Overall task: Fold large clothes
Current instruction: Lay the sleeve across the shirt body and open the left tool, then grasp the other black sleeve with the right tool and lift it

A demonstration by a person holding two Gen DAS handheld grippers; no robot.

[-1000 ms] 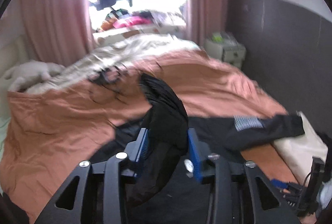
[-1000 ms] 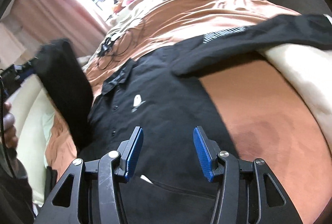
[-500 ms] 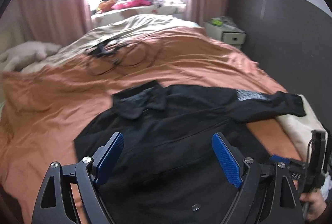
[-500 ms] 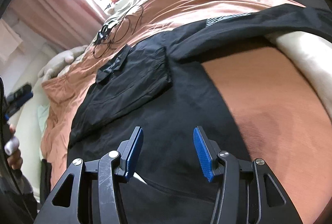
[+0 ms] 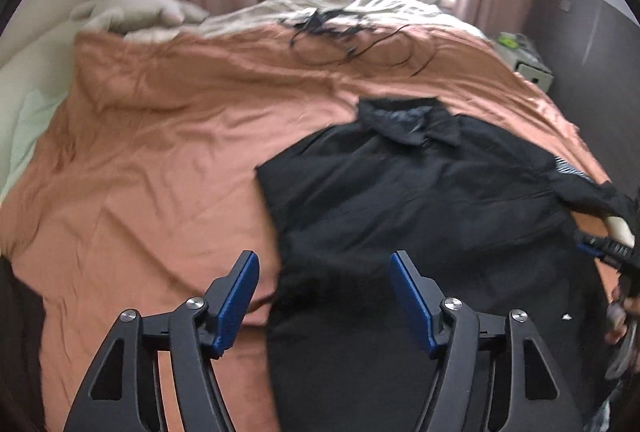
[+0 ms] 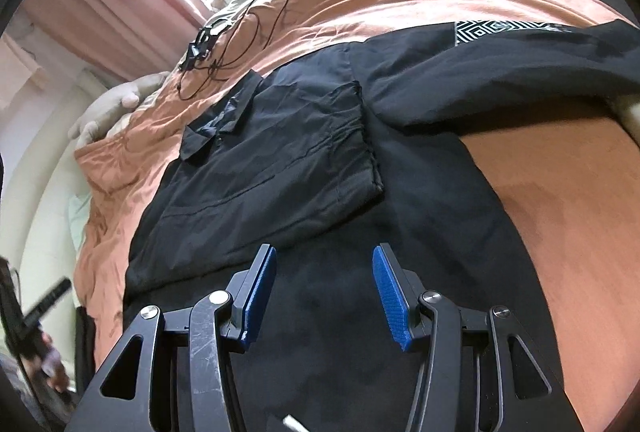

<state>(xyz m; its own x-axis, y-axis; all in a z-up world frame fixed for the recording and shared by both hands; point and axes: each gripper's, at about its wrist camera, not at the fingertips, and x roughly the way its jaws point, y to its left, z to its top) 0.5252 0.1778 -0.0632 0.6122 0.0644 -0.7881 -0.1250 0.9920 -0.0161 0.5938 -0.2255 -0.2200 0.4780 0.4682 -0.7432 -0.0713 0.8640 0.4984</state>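
Now the left gripper [image 5: 324, 292] is hovering over the black shirt [image 6: 280, 159] lying on the orange bedspread [image 5: 160, 151], jaws closing on nothing; the right gripper [image 6: 324, 292] is hanging parted, empty.

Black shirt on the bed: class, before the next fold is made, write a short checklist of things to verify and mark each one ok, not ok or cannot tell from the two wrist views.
1. One sleeve folded in over the black shirt: ok, it lies flat across the chest.
2. Other sleeve folded in: not ok, it stretches out over the orange bedcover.
3. Left gripper empty: ok, jaws closing with no cloth between them.
4. Right gripper empty: ok, jaws apart above the shirt.
5. Black cables clear of the shirt: ok, they lie beyond the collar.
6. Bottom hem flat: cannot tell, hidden behind the grippers.
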